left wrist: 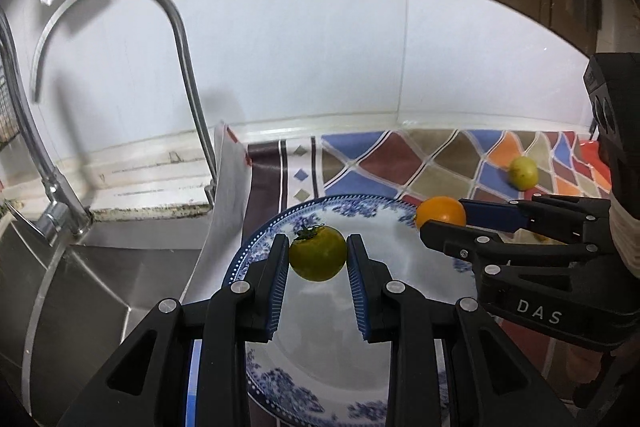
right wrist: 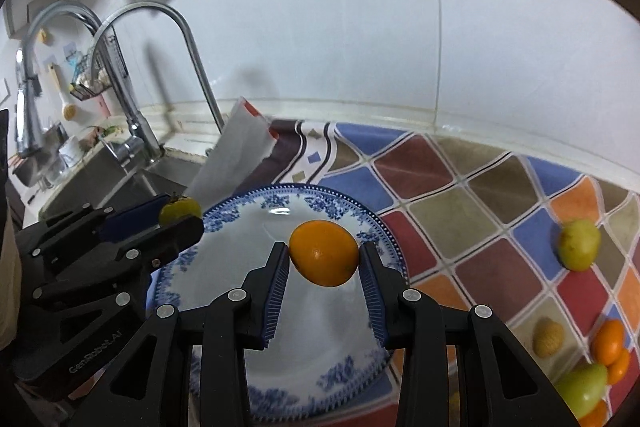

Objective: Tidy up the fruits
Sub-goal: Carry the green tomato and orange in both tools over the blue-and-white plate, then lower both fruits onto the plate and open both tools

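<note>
My left gripper (left wrist: 318,255) is shut on a yellow-green tomato (left wrist: 318,254) with a green stem, held above the blue-and-white plate (left wrist: 384,223). My right gripper (right wrist: 324,257) is shut on an orange fruit (right wrist: 324,253) over the same plate (right wrist: 352,219). In the left wrist view the right gripper (left wrist: 442,217) enters from the right, holding the orange fruit (left wrist: 440,213) near the plate's far right rim. In the right wrist view the left gripper (right wrist: 182,215) comes in from the left with the tomato (right wrist: 181,210) at the plate's left edge.
A steel sink (left wrist: 100,267) and curved tap (left wrist: 176,27) lie left of the plate. On the coloured mat (right wrist: 480,187), a yellow-green fruit (right wrist: 579,243) sits to the right; several more fruits (right wrist: 600,367) cluster at the lower right. White tiled wall behind.
</note>
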Demonstrator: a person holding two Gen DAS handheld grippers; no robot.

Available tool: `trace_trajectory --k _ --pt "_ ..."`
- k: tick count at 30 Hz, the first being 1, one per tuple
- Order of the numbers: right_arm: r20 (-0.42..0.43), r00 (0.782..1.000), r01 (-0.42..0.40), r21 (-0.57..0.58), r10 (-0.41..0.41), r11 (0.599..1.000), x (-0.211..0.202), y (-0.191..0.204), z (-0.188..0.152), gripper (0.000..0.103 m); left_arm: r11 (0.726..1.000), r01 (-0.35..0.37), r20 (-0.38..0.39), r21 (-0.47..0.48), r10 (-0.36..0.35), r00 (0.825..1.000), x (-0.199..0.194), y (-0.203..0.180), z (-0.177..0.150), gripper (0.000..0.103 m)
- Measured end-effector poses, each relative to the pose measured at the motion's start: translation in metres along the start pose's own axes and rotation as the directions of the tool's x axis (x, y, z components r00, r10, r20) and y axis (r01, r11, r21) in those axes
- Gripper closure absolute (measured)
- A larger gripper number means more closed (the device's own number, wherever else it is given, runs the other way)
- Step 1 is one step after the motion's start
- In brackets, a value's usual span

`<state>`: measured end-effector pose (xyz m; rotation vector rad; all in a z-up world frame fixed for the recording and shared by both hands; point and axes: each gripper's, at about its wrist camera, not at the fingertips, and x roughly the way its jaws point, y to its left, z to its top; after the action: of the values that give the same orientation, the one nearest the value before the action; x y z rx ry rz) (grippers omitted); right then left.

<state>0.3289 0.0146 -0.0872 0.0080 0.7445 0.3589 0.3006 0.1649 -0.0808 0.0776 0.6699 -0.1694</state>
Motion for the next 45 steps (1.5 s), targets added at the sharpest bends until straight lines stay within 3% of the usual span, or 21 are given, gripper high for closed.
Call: trace_trajectory --k 9,23,25,27,29,33,42,45 --pt "-0.067 0.998 0.005 0.017 -0.003 1.000 0.039 -0.007 -0.003 0.066 1.000 0.008 -0.063 -0.006 -0.008 0.998 0.036 0.007 -0.006 0.074" --pt "-0.102 0.995 0.000 0.009 0.000 1.000 0.054 -0.008 -0.006 0.066 0.999 0.017 -0.117 -0.030 -0.020 0.993 0.056 0.011 -0.011 0.073" --pt "-0.098 0.995 0.006 0.008 -0.005 1.000 0.054 -0.008 -0.006 0.066 0.999 0.014 -0.108 -0.031 -0.017 0.994 0.054 0.011 -0.010 0.071" --pt "-0.096 0.995 0.010 0.002 -0.010 1.000 0.054 -0.007 -0.006 0.065 0.999 0.006 -0.103 -0.032 -0.009 0.995 0.050 0.012 -0.009 0.062" --pt "-0.090 0.996 0.008 0.006 -0.007 1.000 0.051 -0.007 -0.005 0.056 0.999 0.000 -0.090 -0.038 -0.003 0.996 0.044 0.013 -0.006 0.058" --pt "-0.056 0.998 0.025 -0.004 -0.025 1.000 0.036 -0.005 -0.003 0.054 0.999 -0.019 -0.061 -0.047 0.016 0.998 0.027 0.014 -0.003 0.049" --pt "0.033 0.997 0.067 0.011 -0.067 0.998 -0.024 -0.001 -0.006 0.054 0.999 -0.027 0.038 -0.042 0.029 0.999 -0.033 0.001 0.005 0.025" --pt "0.068 0.994 0.089 0.018 -0.090 0.996 -0.050 -0.001 -0.009 0.045 0.999 -0.013 0.052 -0.046 0.015 0.999 -0.050 -0.007 0.004 0.022"
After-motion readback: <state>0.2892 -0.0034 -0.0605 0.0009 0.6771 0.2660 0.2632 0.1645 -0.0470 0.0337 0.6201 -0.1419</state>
